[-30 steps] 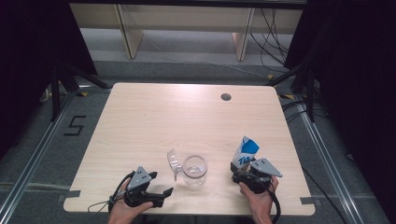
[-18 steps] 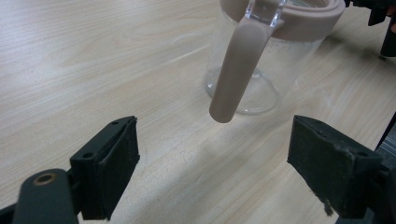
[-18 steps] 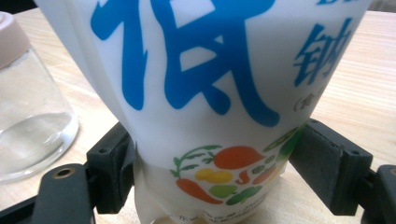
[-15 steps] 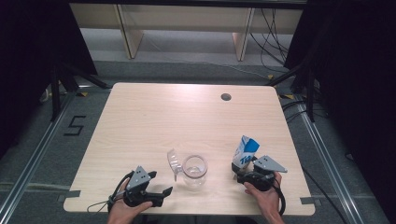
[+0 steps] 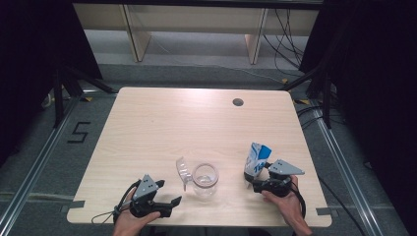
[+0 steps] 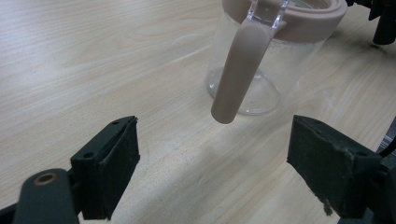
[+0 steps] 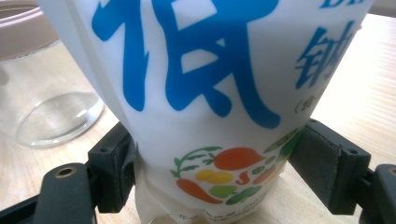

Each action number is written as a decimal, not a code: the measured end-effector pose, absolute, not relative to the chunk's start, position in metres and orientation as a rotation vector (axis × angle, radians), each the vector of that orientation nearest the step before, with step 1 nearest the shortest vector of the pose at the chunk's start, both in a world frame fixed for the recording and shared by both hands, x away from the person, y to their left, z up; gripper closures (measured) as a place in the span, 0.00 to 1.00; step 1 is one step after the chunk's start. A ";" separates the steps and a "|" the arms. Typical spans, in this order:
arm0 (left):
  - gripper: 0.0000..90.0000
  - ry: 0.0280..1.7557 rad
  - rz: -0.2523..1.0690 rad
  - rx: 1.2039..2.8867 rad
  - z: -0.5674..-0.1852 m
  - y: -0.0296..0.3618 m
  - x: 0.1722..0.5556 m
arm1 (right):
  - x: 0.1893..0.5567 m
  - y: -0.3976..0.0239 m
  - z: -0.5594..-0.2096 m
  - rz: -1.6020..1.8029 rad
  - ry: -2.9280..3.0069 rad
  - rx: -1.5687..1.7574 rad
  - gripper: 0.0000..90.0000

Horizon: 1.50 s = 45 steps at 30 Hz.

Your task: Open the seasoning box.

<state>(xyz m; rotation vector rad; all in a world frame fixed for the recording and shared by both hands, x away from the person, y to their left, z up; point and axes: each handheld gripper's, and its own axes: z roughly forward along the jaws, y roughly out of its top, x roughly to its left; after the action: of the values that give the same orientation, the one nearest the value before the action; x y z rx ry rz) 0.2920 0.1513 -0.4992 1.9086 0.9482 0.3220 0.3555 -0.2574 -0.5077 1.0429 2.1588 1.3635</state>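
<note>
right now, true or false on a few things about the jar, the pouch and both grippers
1. The right gripper has its jaws around the pouch. True.
2. The jar lies on its side. False: it stands upright, mouth up.
3. The left gripper is shut on the jar's lid. False: its jaws are wide open with nothing between them.
4. The pouch stands on the table, to the right of the jar in the high view. True.
5. The jar is full. False: it looks empty, its clear bottom showing.
</note>
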 end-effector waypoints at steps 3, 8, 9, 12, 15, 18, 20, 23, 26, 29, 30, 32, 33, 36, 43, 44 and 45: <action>0.18 0.949 0.321 1.908 -0.499 0.151 0.292 | 0.358 -0.260 -0.507 1.368 2.184 1.023 0.25; 0.18 0.944 0.327 1.913 -0.498 0.152 0.292 | 0.367 -0.266 -0.508 1.395 2.214 0.914 0.25; 0.18 0.950 0.322 1.905 -0.498 0.151 0.292 | 0.368 -0.266 -0.508 1.411 2.243 0.897 0.25; 0.18 0.949 0.321 1.908 -0.499 0.152 0.292 | 0.369 -0.267 -0.509 1.431 2.243 0.895 0.25; 0.18 0.949 0.321 1.901 -0.498 0.151 0.292 | 0.370 -0.269 -0.509 1.422 2.232 0.873 0.25; 0.18 0.954 0.319 1.900 -0.498 0.151 0.291 | 0.367 -0.267 -0.508 1.402 2.228 0.919 0.25; 0.18 0.950 0.310 1.892 -0.498 0.151 0.292 | 0.364 -0.265 -0.508 1.403 2.211 0.947 0.22; 0.18 0.952 0.307 1.903 -0.498 0.151 0.291 | 0.352 -0.263 -0.503 1.388 2.145 1.046 0.17; 0.18 0.940 0.307 1.898 -0.498 0.150 0.291 | 0.344 -0.263 -0.499 1.362 2.110 1.066 0.18; 0.18 0.945 0.300 1.901 -0.499 0.150 0.291 | 0.338 -0.261 -0.500 1.367 2.027 1.136 0.17; 0.18 0.942 0.303 1.904 -0.498 0.150 0.291 | 0.335 -0.259 -0.499 1.346 2.008 1.160 0.17; 0.18 0.937 0.304 1.904 -0.498 0.149 0.291 | 0.330 -0.253 -0.496 1.321 1.954 1.203 0.17; 0.18 0.944 0.303 1.901 -0.499 0.149 0.291 | 0.330 -0.251 -0.495 1.298 1.944 1.173 0.17; 0.18 0.947 0.300 1.903 -0.499 0.149 0.291 | 0.327 -0.240 -0.496 1.271 1.905 1.219 0.18; 0.18 0.943 0.301 1.907 -0.498 0.149 0.291 | 0.329 -0.221 -0.500 1.179 1.845 1.240 0.20; 0.18 0.942 0.304 1.904 -0.498 0.149 0.291 | 0.330 -0.220 -0.501 1.169 1.848 1.237 0.20; 0.18 0.943 0.306 1.909 -0.499 0.149 0.290 | 0.331 -0.218 -0.502 1.158 1.848 1.233 0.20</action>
<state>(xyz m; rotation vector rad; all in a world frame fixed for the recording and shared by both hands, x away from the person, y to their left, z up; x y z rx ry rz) 0.2904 0.1490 -0.4986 1.9095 0.9425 0.3060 0.3314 -0.2183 -0.5022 1.2334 1.8480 1.1585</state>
